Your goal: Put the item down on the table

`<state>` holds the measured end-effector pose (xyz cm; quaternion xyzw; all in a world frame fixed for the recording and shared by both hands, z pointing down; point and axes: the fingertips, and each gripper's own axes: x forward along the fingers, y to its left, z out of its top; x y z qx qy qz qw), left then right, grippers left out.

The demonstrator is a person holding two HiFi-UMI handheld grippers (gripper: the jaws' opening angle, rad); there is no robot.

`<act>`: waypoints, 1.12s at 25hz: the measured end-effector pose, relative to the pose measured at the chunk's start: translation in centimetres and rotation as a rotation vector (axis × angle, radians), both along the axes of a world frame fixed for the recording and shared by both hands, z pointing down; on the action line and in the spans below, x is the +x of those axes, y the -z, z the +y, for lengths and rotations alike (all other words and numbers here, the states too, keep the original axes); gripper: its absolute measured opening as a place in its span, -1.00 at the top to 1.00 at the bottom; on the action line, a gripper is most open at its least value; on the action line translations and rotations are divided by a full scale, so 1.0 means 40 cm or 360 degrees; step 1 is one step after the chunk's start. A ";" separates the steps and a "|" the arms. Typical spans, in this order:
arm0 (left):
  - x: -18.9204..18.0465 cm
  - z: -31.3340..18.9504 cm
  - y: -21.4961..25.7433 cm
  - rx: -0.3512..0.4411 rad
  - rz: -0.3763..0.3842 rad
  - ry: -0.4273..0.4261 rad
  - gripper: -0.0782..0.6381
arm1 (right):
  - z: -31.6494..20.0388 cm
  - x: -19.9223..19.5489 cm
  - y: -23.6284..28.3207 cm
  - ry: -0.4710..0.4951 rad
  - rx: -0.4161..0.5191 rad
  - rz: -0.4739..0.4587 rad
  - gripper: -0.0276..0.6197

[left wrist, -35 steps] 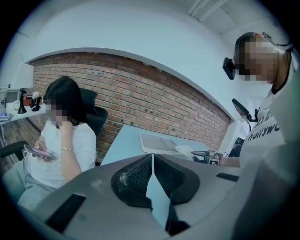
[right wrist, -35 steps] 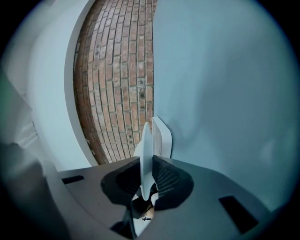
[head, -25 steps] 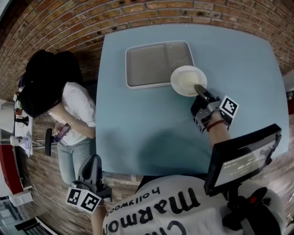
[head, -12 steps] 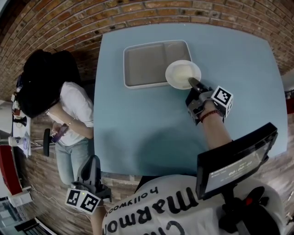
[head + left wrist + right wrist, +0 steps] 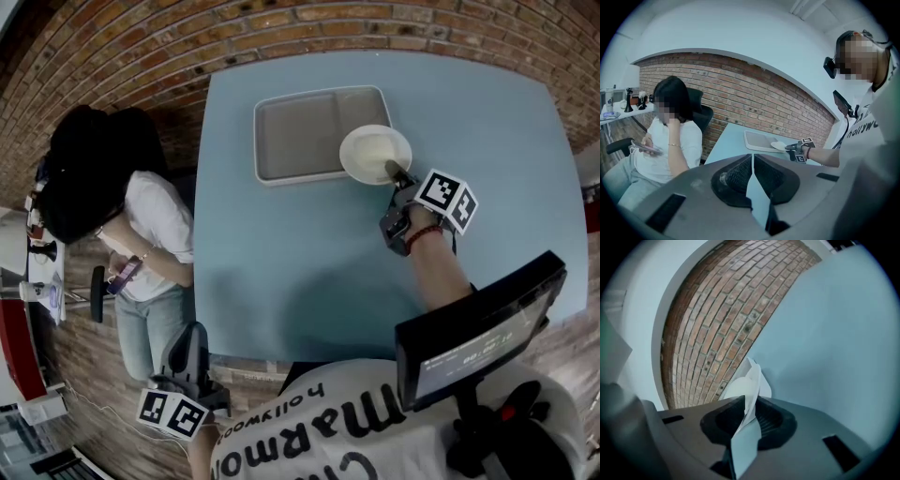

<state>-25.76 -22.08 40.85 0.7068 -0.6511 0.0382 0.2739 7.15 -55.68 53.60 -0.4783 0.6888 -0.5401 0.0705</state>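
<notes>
Brick wall [image 5: 187, 37] backs a pale blue bench [image 5: 300, 253] carrying a grey tray [image 5: 300, 131]. The right tool [image 5: 394, 172] is clamped on the rim of the white plate [image 5: 373, 152], which overlaps the tray's right edge. The left tool [image 5: 753, 171] hangs off the bench, its jaws together on nothing.

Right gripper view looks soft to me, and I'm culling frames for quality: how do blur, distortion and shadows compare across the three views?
Right gripper view: softest, the plate rim in the right gripper smeared, the brick wall bowed, corners black. Left gripper view: sharper, same fisheye bowing. Head view: crisp, table edges curved, a soft shadow on it near the person's side.
</notes>
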 end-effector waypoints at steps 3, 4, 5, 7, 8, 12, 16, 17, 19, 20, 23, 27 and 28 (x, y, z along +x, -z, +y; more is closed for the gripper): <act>0.001 -0.001 0.000 -0.0007 0.0005 -0.0005 0.73 | -0.008 0.001 0.009 0.0053 0.0071 0.0316 0.60; 0.001 -0.001 -0.001 -0.0012 0.0008 -0.0005 0.73 | -0.012 0.001 0.012 0.0071 0.0092 0.0388 0.59; 0.000 0.000 -0.003 -0.0016 0.0010 -0.0004 0.73 | -0.015 0.000 0.015 0.0088 0.0112 0.0441 0.59; 0.001 0.002 -0.005 -0.0021 0.0011 -0.0003 0.73 | -0.020 0.000 0.016 0.0118 0.0146 0.0530 0.58; 0.001 0.003 -0.007 -0.0022 0.0012 -0.0002 0.73 | -0.020 0.001 0.014 0.0130 0.0160 0.0569 0.58; 0.003 0.004 -0.012 -0.0022 0.0014 -0.0008 0.73 | -0.022 0.004 0.005 0.0142 0.0181 0.0639 0.54; 0.006 0.003 -0.016 -0.0025 0.0018 -0.0012 0.73 | -0.034 0.008 0.000 0.0168 0.0215 0.0791 0.45; 0.008 0.004 -0.017 -0.0027 0.0019 -0.0013 0.73 | -0.038 0.010 0.000 0.0189 0.0243 0.0868 0.41; 0.008 0.006 -0.019 -0.0030 0.0021 -0.0012 0.73 | -0.046 0.009 0.003 0.0245 0.0309 0.1014 0.38; 0.006 0.008 -0.019 -0.0031 0.0022 -0.0009 0.73 | -0.049 0.008 0.005 0.0271 0.0341 0.1075 0.37; 0.002 0.014 -0.017 -0.0029 0.0024 0.0004 0.73 | -0.055 0.003 0.009 0.0337 0.0448 0.1245 0.32; 0.005 0.017 -0.019 -0.0024 0.0030 -0.0002 0.73 | -0.057 -0.004 0.013 0.0417 0.0538 0.1374 0.30; 0.006 0.018 -0.019 -0.0023 0.0033 -0.0004 0.73 | -0.057 -0.002 0.015 0.0420 0.0540 0.1367 0.30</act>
